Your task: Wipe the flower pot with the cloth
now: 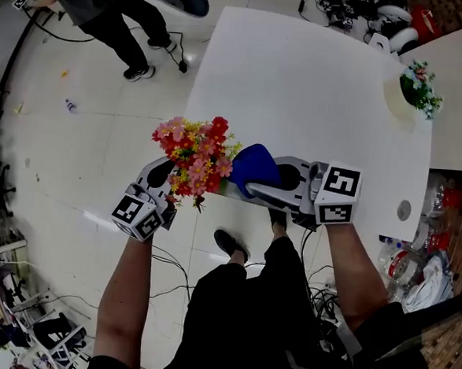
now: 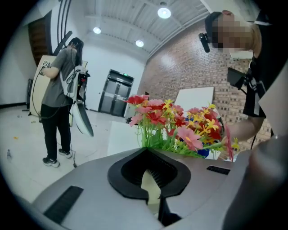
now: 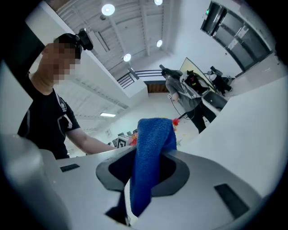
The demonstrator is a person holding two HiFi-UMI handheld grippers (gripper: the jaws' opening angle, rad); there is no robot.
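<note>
A bunch of red, pink and yellow flowers (image 1: 195,154) is held up at the near edge of the white table (image 1: 301,90). The blooms hide their pot in the head view. My left gripper (image 1: 171,175) comes in from the left under the blooms. In the left gripper view it (image 2: 150,179) is shut on a cream sliver, seemingly the pot's rim (image 2: 148,185), with the flowers (image 2: 180,126) just beyond. My right gripper (image 1: 252,186) is shut on a blue cloth (image 1: 256,168), which lies against the right side of the flowers. In the right gripper view the cloth (image 3: 150,152) hangs folded between the jaws.
A second pot of flowers (image 1: 418,86) stands at the table's far right. A person (image 1: 109,9) stands on the floor at the far left. Cables (image 1: 170,262) lie on the floor near my feet. Bags and clutter (image 1: 423,264) sit right of the table.
</note>
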